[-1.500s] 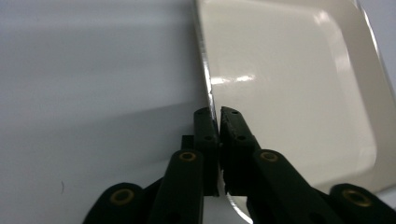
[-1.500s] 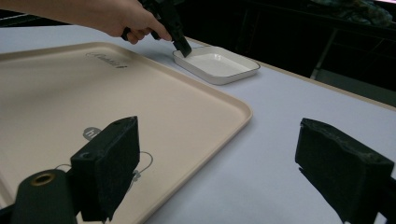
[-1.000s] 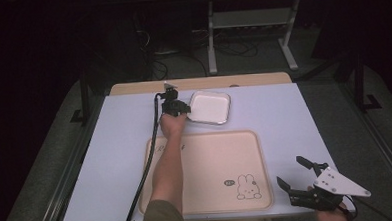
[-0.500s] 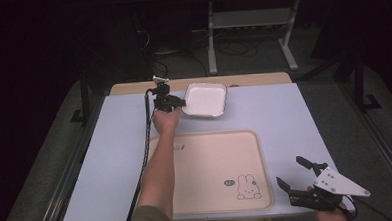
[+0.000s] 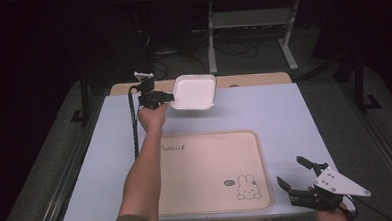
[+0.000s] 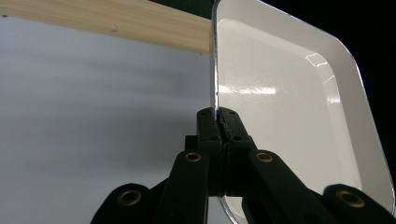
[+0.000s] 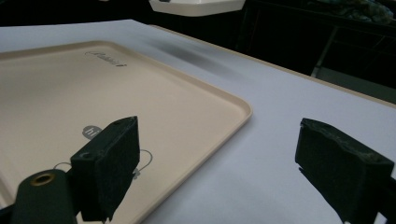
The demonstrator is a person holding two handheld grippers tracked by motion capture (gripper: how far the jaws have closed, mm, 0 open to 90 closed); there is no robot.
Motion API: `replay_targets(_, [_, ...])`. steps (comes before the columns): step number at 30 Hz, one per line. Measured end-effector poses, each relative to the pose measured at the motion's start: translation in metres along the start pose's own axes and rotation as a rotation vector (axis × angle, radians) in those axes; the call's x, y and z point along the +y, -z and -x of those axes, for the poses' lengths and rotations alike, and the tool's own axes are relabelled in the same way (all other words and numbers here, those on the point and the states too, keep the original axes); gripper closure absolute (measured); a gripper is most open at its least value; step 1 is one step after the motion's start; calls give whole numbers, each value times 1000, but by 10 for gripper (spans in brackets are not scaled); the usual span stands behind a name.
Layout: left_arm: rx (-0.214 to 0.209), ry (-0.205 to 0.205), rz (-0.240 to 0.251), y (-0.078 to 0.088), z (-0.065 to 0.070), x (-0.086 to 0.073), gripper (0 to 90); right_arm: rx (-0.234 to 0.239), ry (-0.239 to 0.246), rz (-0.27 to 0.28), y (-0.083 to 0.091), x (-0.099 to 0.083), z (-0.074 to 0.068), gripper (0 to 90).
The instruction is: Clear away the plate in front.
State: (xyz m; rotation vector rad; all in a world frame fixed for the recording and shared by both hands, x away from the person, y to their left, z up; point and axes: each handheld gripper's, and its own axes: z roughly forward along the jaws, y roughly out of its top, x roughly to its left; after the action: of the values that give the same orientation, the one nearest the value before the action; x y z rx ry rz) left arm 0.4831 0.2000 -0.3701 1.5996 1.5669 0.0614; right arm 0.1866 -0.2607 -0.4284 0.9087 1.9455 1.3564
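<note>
I held the white dish (image 5: 195,91) clear of the bench (image 5: 284,116), left gripper (image 6: 218,122) jaws pinching its rim; it seemed stiff, light, glossy. Right gripper (image 5: 301,181) jaws were spread.

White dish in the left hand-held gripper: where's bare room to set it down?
The shallow white rectangular dish hangs pinched by its rim in the left hand-held gripper. The beige rabbit-print plastic tray is bare throughout. The pale lilac table top is free right of the dish and behind the tray. Crowded only at the near right corner, by the open right hand-held gripper.
</note>
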Motion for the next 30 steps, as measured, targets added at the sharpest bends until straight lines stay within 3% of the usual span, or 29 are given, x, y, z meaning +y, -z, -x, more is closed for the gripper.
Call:
replay_targets(5, [-3, -26, -8, 15, -7, -4, 890, -5, -6, -2, 0, 0, 0, 130])
replay_targets(18, [-42, -39, 14, 45, -16, -11, 890, -7, 4, -2, 0, 1, -3, 129])
replay_targets(30, [-74, -81, 13, 68, -23, -30, 890, -11, 11, -20, -1, 1, -6, 130])
